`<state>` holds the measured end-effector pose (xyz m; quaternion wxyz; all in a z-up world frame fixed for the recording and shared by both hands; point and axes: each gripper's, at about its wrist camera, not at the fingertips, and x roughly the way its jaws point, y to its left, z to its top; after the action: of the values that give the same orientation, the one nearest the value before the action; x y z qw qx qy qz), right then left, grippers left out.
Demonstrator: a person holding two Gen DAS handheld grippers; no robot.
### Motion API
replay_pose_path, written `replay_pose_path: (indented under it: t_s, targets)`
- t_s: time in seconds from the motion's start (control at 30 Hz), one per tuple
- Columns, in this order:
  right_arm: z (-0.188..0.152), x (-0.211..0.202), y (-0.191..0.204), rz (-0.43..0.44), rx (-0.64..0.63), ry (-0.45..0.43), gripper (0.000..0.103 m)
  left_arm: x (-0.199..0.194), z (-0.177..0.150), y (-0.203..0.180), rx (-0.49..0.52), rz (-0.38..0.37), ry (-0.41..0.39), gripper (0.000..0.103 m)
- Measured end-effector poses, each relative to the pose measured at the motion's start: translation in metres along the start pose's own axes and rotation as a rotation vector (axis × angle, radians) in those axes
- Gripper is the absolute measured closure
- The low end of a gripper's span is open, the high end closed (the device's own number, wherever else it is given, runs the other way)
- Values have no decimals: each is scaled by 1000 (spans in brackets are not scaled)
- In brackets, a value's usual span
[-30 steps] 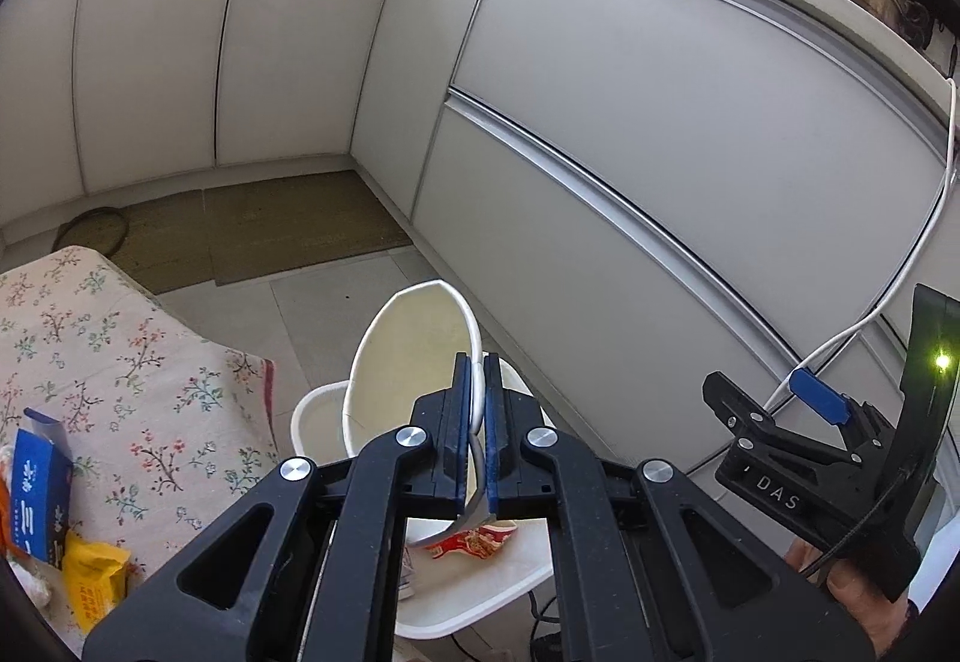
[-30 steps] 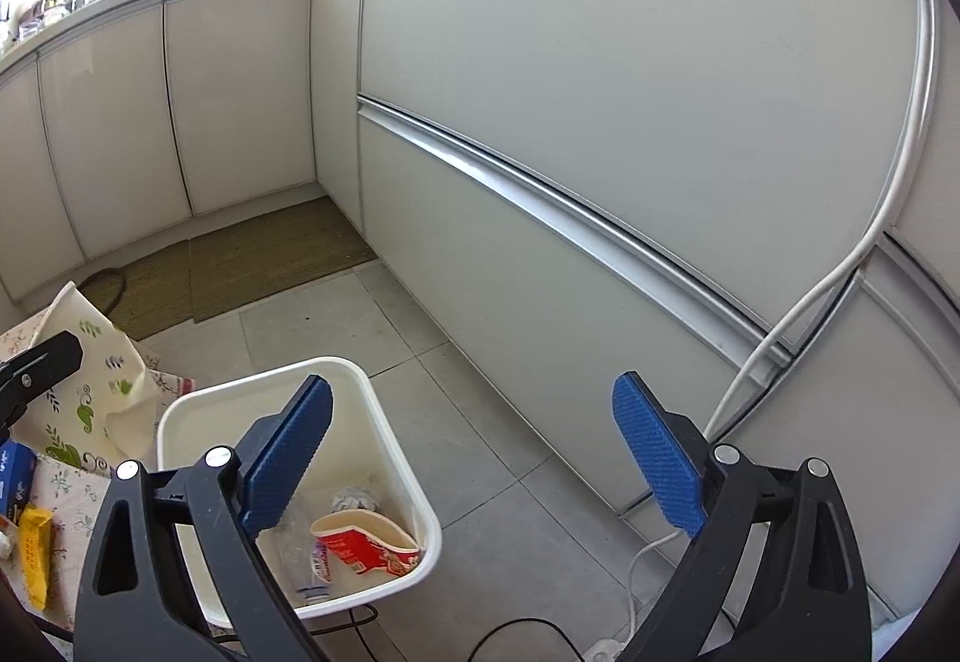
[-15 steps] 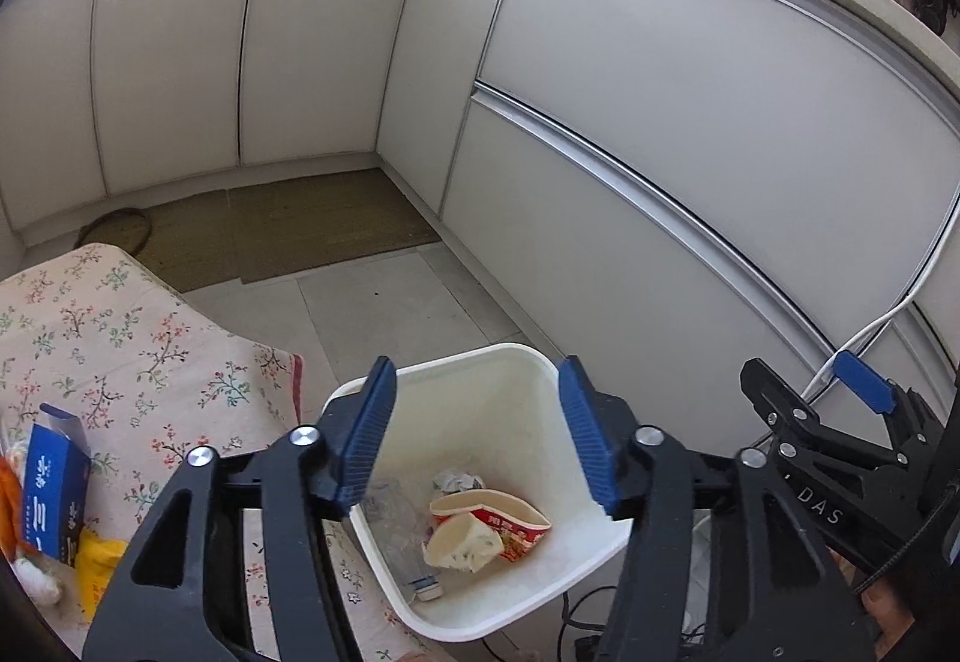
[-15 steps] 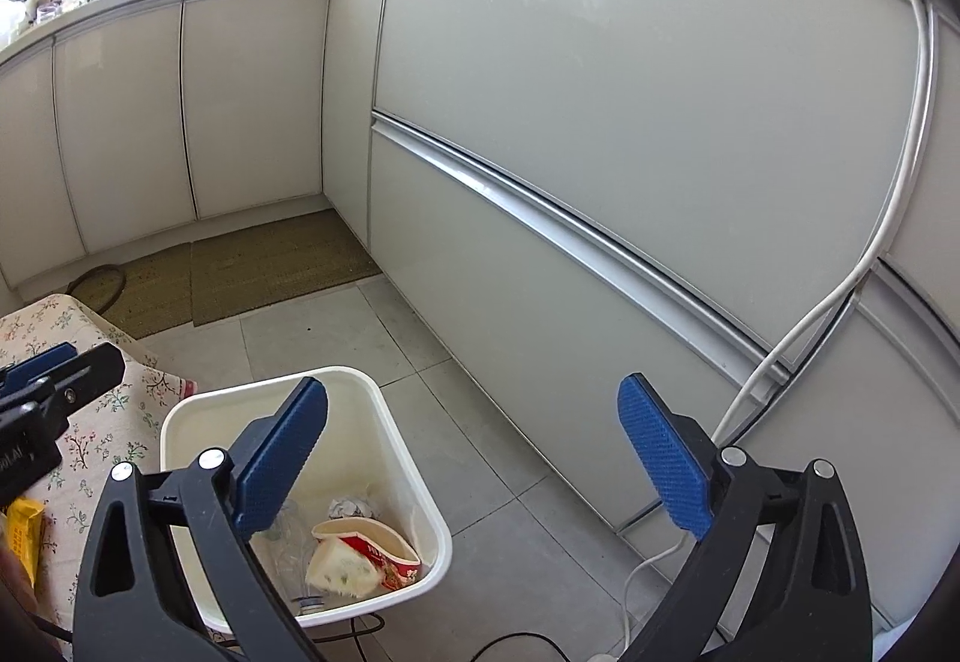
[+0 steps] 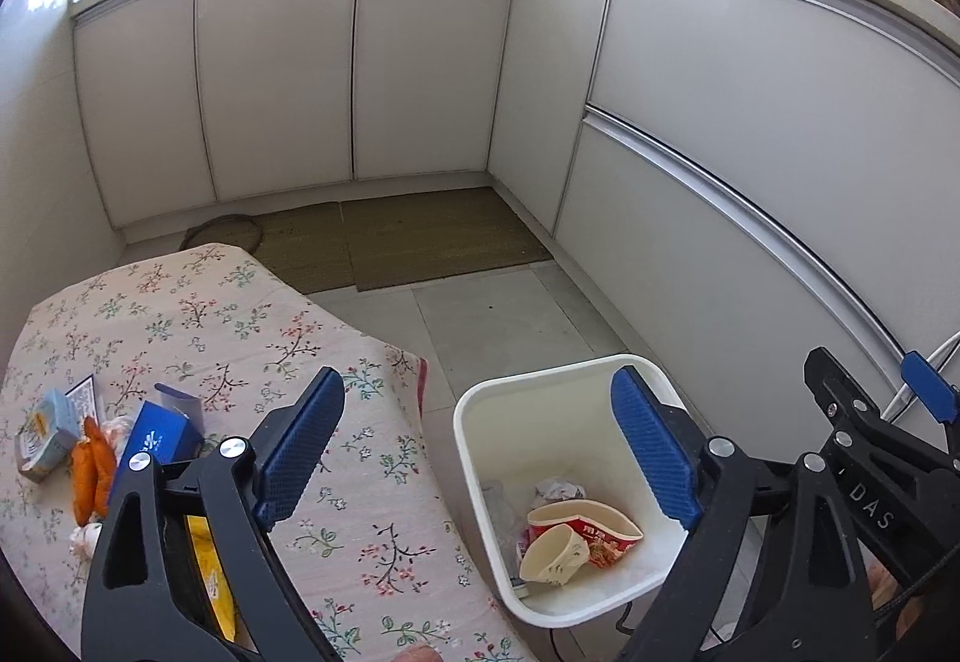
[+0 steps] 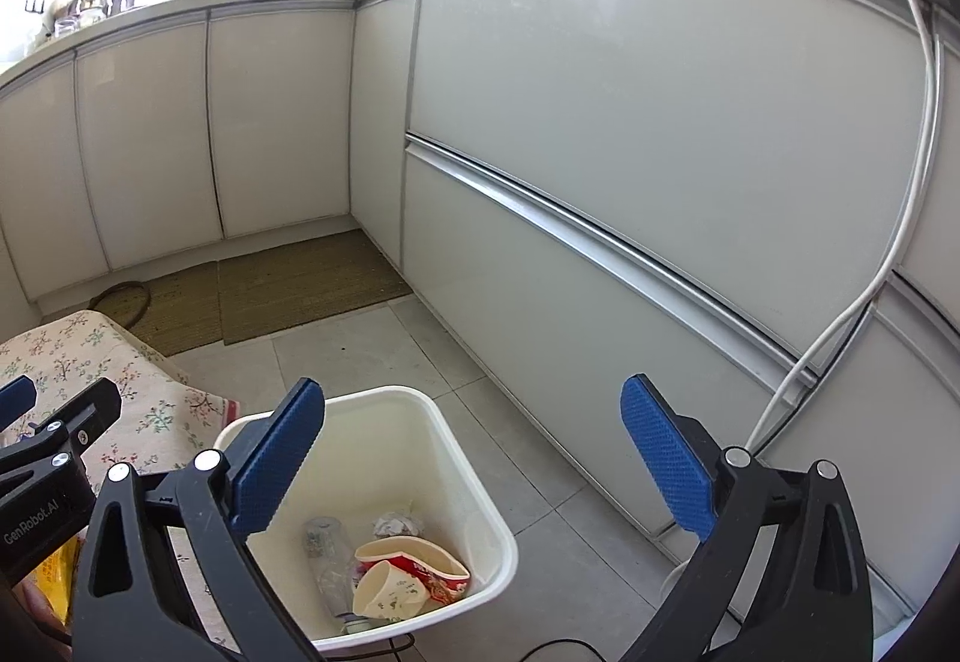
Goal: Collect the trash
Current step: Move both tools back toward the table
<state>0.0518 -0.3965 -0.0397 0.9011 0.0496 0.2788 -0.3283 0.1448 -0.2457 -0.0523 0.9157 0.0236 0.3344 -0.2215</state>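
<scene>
A white bin (image 5: 480, 410) stands on the floor beside the table; it also shows in the right wrist view (image 6: 480, 488). Inside lie a cream paper cup (image 5: 555, 554), a red noodle bowl (image 5: 600, 533), crumpled paper (image 5: 558, 488) and a clear plastic bottle (image 6: 327, 560). My left gripper (image 5: 477, 452) is open and empty above the table edge and bin. My right gripper (image 6: 474, 467) is open and empty above the bin's right side. On the floral tablecloth (image 5: 240, 314) lie a blue box (image 5: 156, 440), orange wrappers (image 5: 90, 476), a small carton (image 5: 45, 434) and a yellow packet (image 5: 207, 572).
White kitchen cabinets (image 5: 720, 152) curve around the back and right. Brown mats (image 5: 420, 236) lie on the tiled floor. A white cable (image 6: 840, 326) hangs along the cabinet at right. A black cord (image 6: 558, 647) runs on the floor near the bin.
My left gripper, shut on the cream paper cup a second ago, has opened wide; the cup now lies in the bin. The left view has swung toward the table.
</scene>
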Motion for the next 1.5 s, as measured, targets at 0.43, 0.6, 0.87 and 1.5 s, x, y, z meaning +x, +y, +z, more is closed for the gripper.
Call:
replay_pose_path:
  t_s: [0.43,0.6,0.87,1.5]
  targets:
    - [3,-10,40,42,-45,-23,7,-11,-2,43,-46,75,12,12]
    - [3,-13,63,75,-73,-12,7,-18,-1,68,-94,117,11,7]
    - [2,-17,97,119,-101,-8,7,-25,0,105,-162,154,38,7]
    - [-2,-32,173,209,-163,-8,7,-47,-9,175,-217,268,49,7]
